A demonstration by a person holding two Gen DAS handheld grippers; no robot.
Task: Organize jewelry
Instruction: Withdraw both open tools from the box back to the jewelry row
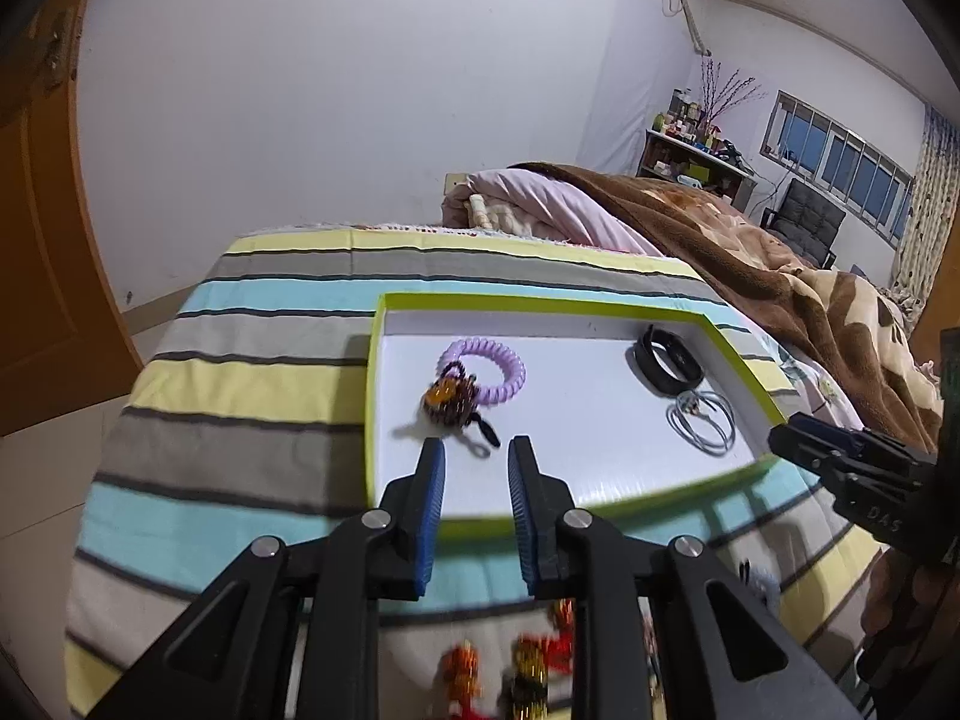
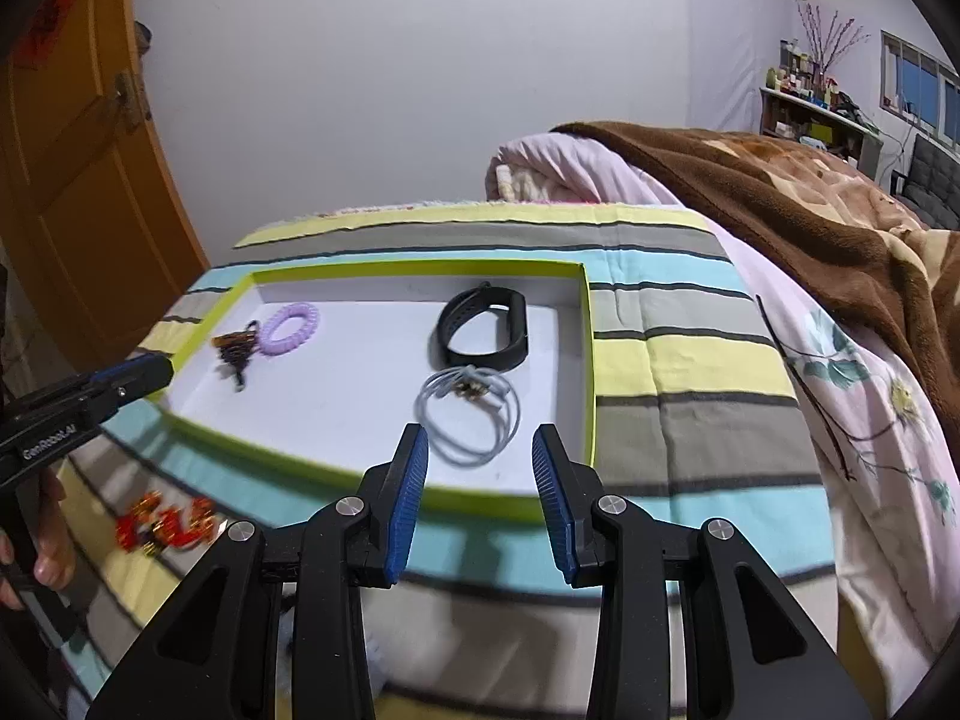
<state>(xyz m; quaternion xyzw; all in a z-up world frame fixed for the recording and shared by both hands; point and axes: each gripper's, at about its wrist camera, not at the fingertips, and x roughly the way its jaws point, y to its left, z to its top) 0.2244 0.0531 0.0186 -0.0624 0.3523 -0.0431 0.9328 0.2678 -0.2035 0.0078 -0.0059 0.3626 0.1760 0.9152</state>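
A white tray with a lime-green rim [image 1: 372, 396] [image 2: 591, 360] lies on the striped bedspread. At its left end are a purple spiral hair tie [image 1: 501, 369] [image 2: 291, 327] and a brown beaded charm [image 1: 447, 402] [image 2: 237, 345], touching each other. At its right end a black wristband [image 1: 666, 363] [image 2: 486, 330] lies beside a pale grey cord loop [image 1: 705, 420] [image 2: 471, 414]. My left gripper [image 1: 477, 456] [image 2: 156, 369] is open just short of the charm, holding nothing. My right gripper [image 2: 480, 444] [image 1: 780, 438] is open wide, just short of the cord loop, also empty.
Red and gold ornaments [image 2: 165, 525] [image 1: 528, 666] lie blurred on the bedspread in front of the tray. A brown blanket [image 2: 810, 204] and pink quilt [image 2: 558, 174] pile up at the right. An orange door [image 2: 78, 180] stands left, past the bed's edge. A hand [image 2: 51, 546] grips the left tool.
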